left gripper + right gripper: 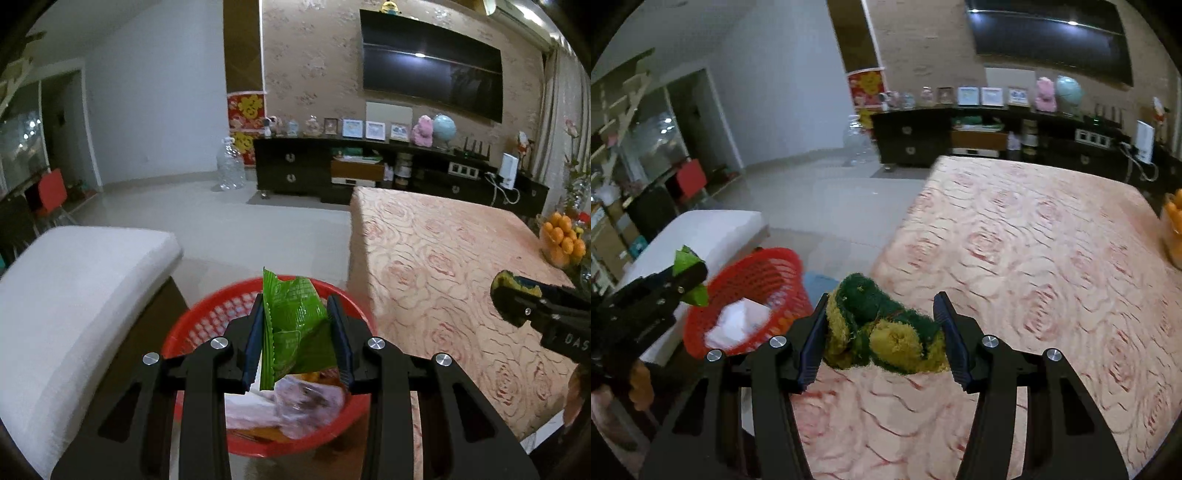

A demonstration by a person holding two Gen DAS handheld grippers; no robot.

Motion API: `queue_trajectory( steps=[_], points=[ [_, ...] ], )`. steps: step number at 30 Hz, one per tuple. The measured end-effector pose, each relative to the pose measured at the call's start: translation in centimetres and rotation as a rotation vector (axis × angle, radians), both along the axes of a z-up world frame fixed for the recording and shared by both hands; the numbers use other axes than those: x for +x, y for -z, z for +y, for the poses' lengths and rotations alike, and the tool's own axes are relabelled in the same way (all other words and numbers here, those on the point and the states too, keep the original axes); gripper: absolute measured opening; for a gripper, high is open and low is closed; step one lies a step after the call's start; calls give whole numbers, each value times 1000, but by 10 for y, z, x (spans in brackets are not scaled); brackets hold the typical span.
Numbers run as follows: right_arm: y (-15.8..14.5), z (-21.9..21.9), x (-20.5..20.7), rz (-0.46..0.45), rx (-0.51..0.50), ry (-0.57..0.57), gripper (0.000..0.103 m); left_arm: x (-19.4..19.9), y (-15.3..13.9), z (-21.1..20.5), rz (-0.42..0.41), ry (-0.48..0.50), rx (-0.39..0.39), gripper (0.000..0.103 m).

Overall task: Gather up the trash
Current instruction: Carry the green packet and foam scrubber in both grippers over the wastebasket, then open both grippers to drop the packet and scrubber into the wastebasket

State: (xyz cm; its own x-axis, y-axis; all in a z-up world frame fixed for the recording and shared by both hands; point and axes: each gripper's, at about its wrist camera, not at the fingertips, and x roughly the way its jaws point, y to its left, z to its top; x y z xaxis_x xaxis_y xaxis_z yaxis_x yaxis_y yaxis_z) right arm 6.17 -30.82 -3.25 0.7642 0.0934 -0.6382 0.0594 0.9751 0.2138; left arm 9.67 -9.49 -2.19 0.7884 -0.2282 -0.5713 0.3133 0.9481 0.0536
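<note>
Green snack wrapper (295, 325): crumpled foil w/ pale print, zigzag-cut edge, standing roughly upright, clamped betw. the two pads of the left hand-held gripper (297, 339), directly above the red basket (207, 317).

Scrubbing sponge (882, 332): worn, yellow foam w/ dark green scouring layer, folded and squashed, frayed at edges, pinched betw. the pads of the right hand-held gripper (882, 334), held above the desk's rose-patterned pink cloth, near its edge.

Red basket: round plastic, lattice-walled, on the floor betw. desk and a white cushioned seat. Already holds white paper (738, 325), a clear crumpled bag (295, 406) and something orange; details blurred.
</note>
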Motion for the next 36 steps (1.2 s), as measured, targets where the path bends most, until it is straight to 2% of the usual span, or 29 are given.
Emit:
queue_trajectory(
  steps=[4, 7, 10, 13, 16, 21, 29, 36],
  points=[
    [-19, 14, 20, -23, 17, -60, 54, 15, -11, 14, -24, -31, 10, 32],
    [-35, 29, 40, -33, 11, -120, 54, 27, -15, 29, -26, -70, -14, 32],
    [-50, 44, 62, -47, 12, -185, 54, 38, -6, 46, 2, -115, -63, 32],
    [-58, 58, 81, -56, 18, -247, 54, 45, 1, 54, 41, -144, -76, 32],
    [-50, 65, 90, -60, 40, -287, 54, 48, 3, 60, 40, -162, -67, 32],
    [-23, 72, 105, 23, 105, -321, 54, 51, 15, 63, 76, -163, -46, 32],
    [-21, 80, 109, 38, 128, -333, 54, 50, 25, 52, 82, -123, 21, 32],
    [-21, 94, 109, 39, 117, -356, 54, 51, 30, 49, 94, -115, 27, 32]
  ],
)
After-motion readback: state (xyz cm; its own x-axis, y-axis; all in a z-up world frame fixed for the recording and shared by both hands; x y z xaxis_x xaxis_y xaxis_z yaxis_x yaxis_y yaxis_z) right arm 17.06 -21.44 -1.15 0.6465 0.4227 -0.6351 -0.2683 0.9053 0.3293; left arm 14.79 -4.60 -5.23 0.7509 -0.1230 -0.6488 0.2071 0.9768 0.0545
